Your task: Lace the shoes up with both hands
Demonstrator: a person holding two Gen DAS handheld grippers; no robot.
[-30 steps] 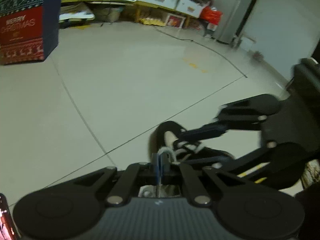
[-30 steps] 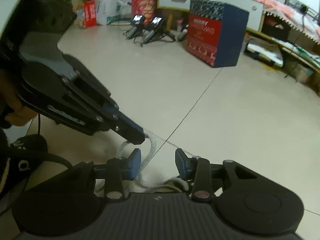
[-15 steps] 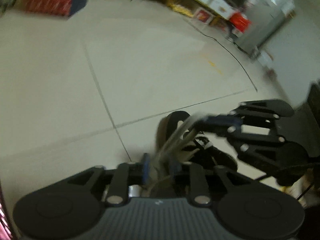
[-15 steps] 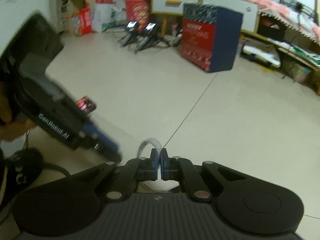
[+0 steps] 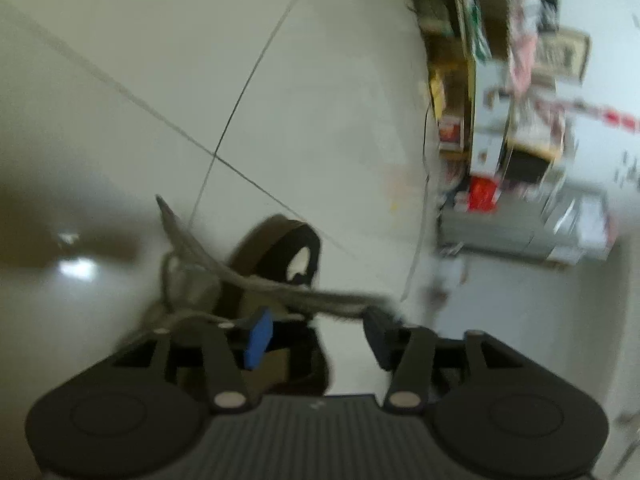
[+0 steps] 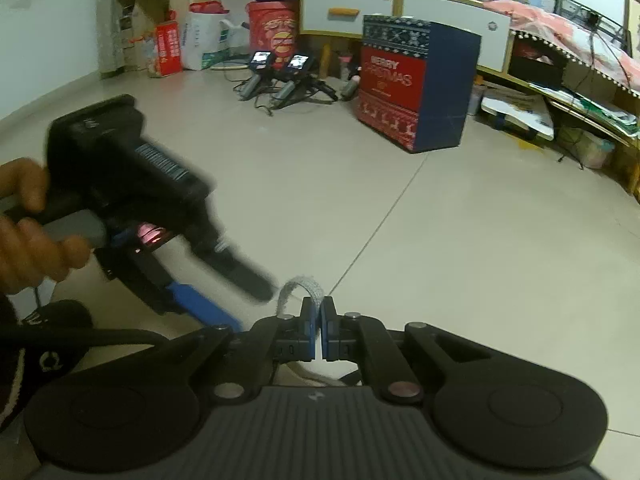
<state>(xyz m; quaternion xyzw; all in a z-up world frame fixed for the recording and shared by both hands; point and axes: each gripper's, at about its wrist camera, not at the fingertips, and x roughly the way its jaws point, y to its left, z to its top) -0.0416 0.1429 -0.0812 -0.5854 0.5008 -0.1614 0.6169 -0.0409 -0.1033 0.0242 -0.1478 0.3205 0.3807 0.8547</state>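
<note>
The shoe (image 5: 280, 264) is dark and sits on the pale tiled floor (image 5: 320, 100), right in front of the left claw (image 5: 316, 332). I can count one shoe for sure. A dark thing with white marks at the left edge of the right view may be a second one, but I cannot tell.

One grey lace (image 5: 256, 284) runs across the shoe, and the left view is too blurry to count its strands. A stretch of it passes over the gap of the left claw, whose two fingers are spread wide and pinch nothing. A hand (image 6: 28, 232) holds this tool by its handle, and it looks smeared, as if it is moving fast.

The right claw (image 6: 318, 330) has its blue pads (image 6: 308, 332) pressed together on a small loop of lace (image 6: 304, 286) that sticks up above them.

My guess is that this is the tying part: one claw holds a loop while the other goes for more lace. Next, the left claw would need to close on the loose stretch of lace and wrap or pull it around the held loop. The right claw would need to hold tight so the loop does not slip out.

There are two claws, and far off one big blue and red Christmas box (image 6: 416, 80).
</note>
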